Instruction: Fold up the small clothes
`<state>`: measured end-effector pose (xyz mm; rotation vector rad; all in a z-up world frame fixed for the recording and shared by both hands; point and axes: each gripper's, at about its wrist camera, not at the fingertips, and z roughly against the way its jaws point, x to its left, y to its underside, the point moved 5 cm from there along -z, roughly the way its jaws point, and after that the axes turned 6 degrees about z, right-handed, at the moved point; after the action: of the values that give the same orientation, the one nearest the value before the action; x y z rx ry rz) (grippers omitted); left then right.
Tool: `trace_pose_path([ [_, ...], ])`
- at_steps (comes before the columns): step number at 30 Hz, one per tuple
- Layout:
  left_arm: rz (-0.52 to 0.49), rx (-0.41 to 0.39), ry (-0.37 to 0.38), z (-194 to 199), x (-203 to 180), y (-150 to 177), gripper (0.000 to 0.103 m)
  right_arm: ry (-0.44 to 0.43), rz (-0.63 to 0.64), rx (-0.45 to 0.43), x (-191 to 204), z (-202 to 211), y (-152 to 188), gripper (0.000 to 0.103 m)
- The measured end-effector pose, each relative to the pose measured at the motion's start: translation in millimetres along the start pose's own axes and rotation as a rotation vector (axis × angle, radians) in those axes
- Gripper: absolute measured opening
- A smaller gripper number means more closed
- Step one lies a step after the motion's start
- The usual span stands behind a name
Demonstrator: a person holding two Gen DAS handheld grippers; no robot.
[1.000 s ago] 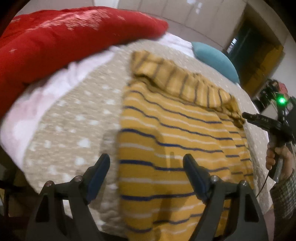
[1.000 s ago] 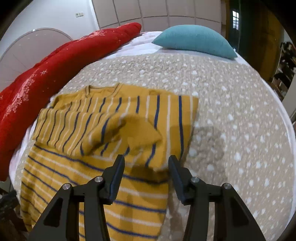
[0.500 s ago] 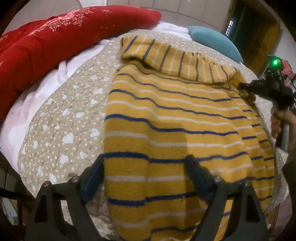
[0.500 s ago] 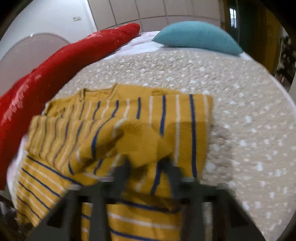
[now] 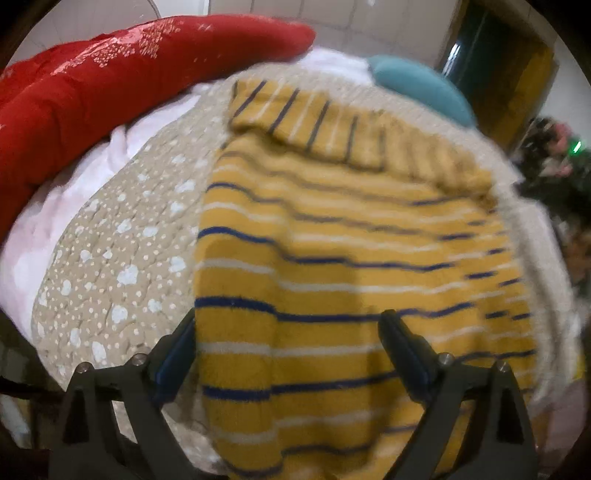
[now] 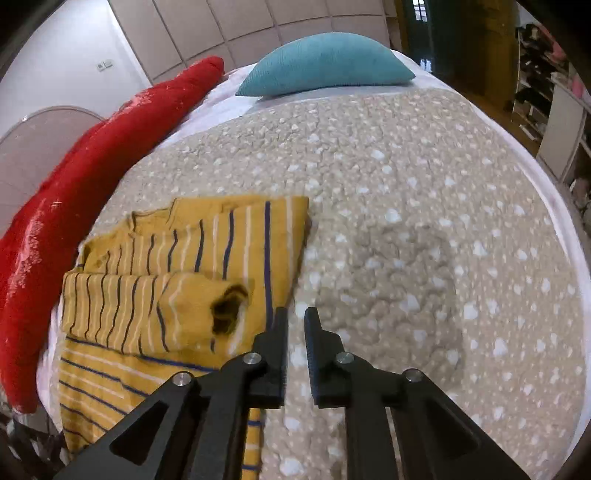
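Sweater (image 6: pixel 184 295) lies on dotted beige bedspread (image 6: pixel 406 221).

A bedroom: quilted bed (image 6: pixel 406 184), teal pillow (image 6: pixel 325 62), wardrobe doors (image 6: pixel 258 18).

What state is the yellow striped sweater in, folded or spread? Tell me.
Partly folded: the sweater has both sleeves laid across its chest, body otherwise flat on the bed.

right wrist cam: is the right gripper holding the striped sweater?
No. The right gripper has only bare bedspread between its opening jaws; the sweater lies beside it.
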<state>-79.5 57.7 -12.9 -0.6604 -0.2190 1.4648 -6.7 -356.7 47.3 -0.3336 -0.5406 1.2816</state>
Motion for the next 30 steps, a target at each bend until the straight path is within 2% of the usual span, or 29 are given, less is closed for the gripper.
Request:
trace_pose_path([
  [2, 0.008, -0.035, 0.041, 13, -2, -11, 0.093, -0.012, 0.015, -0.039, 7, 10, 1, 0.030],
  [6, 0.032, -0.104, 0.060, 12, 1, -54, 0.093, -0.061, 0.115, -0.056, 48, 16, -6, 0.031],
  [10, 0.145, -0.154, 0.111, -21, 21, -109, 0.091, -0.152, 0.215, -0.024, 117, 6, -11, 0.032],
  [12, 0.217, -0.153, 0.133, -47, 34, -133, 0.075, -0.210, 0.239, 0.003, 149, -4, -17, 0.033],
  [13, 0.243, -0.140, 0.130, -59, 39, -137, 0.061, -0.243, 0.250, 0.020, 166, -9, -20, 0.034],
  [14, 0.278, -0.117, 0.128, -74, 46, -141, 0.050, -0.275, 0.260, 0.038, 184, -16, -24, 0.034],
  [17, 0.374, -0.066, 0.124, -106, 67, -135, 0.040, -0.376, 0.291, 0.117, 237, -42, -42, 0.037],
  [21, 0.355, -0.105, 0.130, -106, 67, -132, 0.040, -0.462, 0.316, 0.214, 306, -89, -67, 0.042],
  [24, 0.328, -0.132, 0.112, -106, 63, -131, 0.040, -0.482, 0.320, 0.291, 348, -138, -77, 0.045],
  [27, 0.323, -0.147, 0.111, -104, 61, -127, 0.041, -0.456, 0.279, 0.351, 366, -184, -77, 0.045],
  [30, 0.333, -0.157, 0.122, -105, 62, -126, 0.041, -0.509, 0.227, 0.371, 380, -209, -74, 0.043],
])
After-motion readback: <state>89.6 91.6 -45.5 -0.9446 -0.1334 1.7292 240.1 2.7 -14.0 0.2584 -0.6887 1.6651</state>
